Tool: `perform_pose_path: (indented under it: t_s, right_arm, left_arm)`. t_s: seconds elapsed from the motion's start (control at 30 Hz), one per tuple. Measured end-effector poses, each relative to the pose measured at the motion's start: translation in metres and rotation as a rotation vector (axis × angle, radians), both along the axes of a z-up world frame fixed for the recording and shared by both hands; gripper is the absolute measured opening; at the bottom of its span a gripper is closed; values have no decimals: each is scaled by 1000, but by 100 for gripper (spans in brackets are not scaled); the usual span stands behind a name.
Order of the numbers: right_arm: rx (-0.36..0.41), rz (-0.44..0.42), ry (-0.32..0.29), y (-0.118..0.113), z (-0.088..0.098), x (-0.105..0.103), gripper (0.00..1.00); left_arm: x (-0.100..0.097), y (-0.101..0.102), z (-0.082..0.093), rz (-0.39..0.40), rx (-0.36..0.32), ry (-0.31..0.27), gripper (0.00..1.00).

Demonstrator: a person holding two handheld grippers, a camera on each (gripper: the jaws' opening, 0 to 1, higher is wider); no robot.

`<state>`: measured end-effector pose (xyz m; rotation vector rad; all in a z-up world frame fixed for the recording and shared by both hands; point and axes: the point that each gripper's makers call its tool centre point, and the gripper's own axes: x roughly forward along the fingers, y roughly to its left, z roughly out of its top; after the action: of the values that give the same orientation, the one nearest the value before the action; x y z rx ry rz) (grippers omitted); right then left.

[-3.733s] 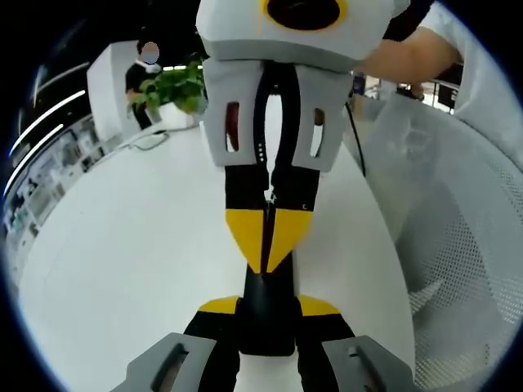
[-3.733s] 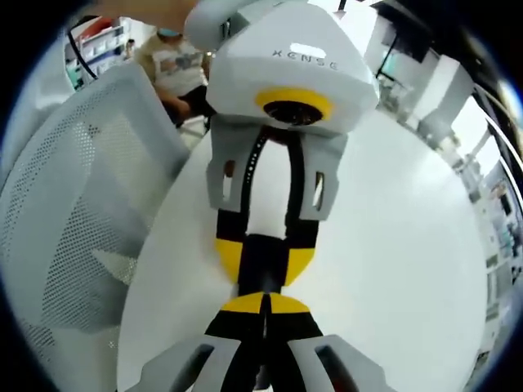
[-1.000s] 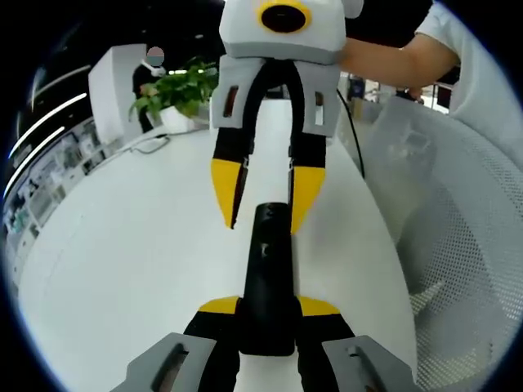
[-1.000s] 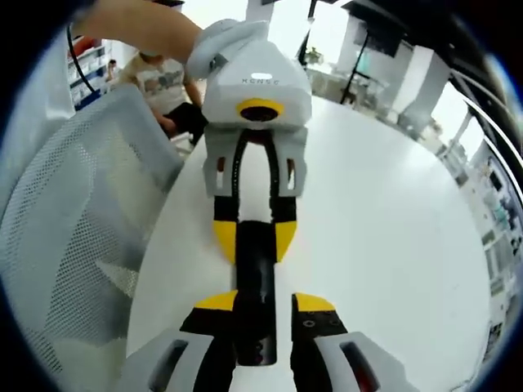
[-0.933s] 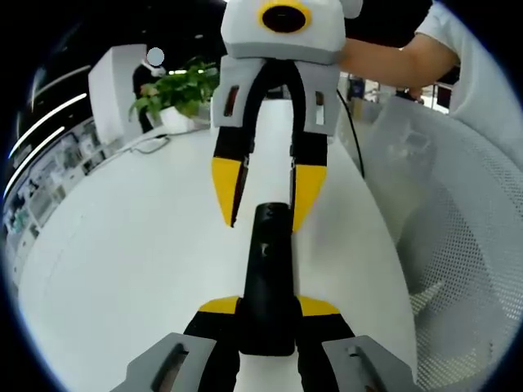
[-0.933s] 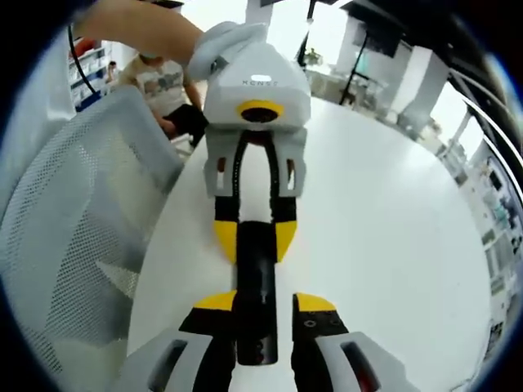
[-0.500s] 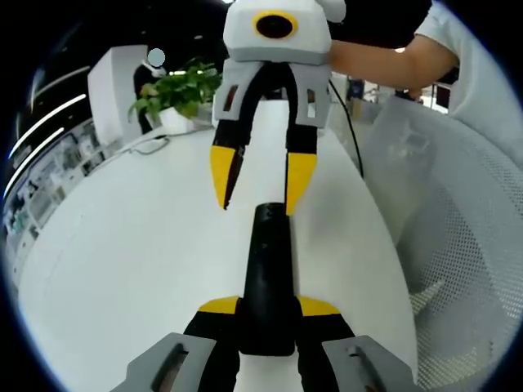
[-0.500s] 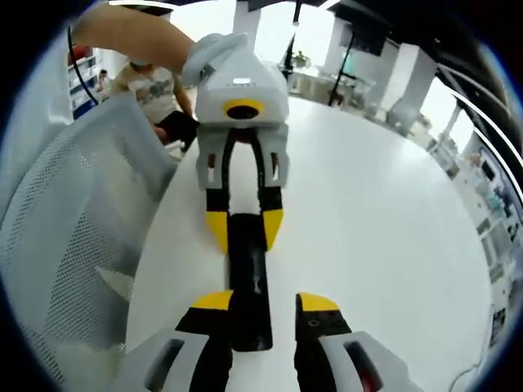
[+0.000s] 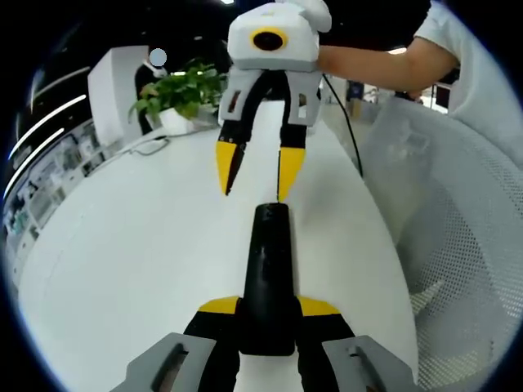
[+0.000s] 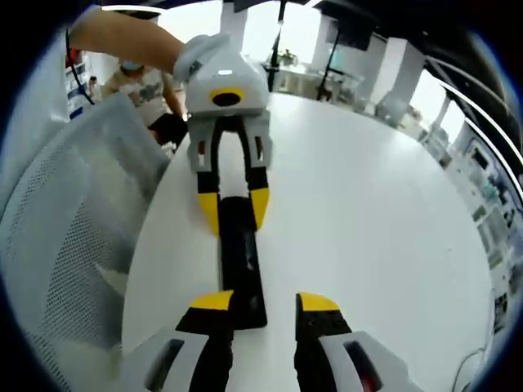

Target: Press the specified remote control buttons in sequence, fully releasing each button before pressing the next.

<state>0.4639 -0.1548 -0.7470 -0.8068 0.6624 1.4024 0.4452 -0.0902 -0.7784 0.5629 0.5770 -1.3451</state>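
Left gripper view: black remote [image 9: 266, 278] lying lengthwise on white counter [image 9: 131, 261], near end clamped in left claw [image 9: 266, 307]. Right claw [image 9: 252, 173] spread wide, hanging just past remote's far tip, apart from it. No readable lettering. Bare counter both sides of remote; mesh chair [image 10: 57, 245] beside counter's edge.

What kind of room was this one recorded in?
Likely an open-plan office or lab: a large white table, a white mesh office chair beside it, and a potted plant farther back. The left tongs hold a black remote control.
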Motion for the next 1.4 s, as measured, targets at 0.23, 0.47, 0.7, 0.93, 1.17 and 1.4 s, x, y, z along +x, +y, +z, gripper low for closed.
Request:
perform_pose_path:
  t_s: [0.23,0.47,0.7,0.93,1.17,1.4]
  right_arm:
    - [1,8,16,-2,-2,-5,27]
    - [-4,18,31,-1,-7,-10,30]
    - [-13,24,41,-3,-13,-12,29]
    - [-21,31,50,-5,-18,-14,29]
    - [-30,45,54,-3,-22,-13,28]
    - [-38,56,57,-2,-26,-15,27]
  left_arm:
    - [0,0,0,-1,1,0,24]
    - [0,0,0,-3,1,0,24]
    - [0,1,0,-9,-6,1,24]
    - [0,1,0,-10,-12,3,24]
    - [0,0,0,-9,-14,5,24]
    - [0,1,0,-6,-18,7,24]
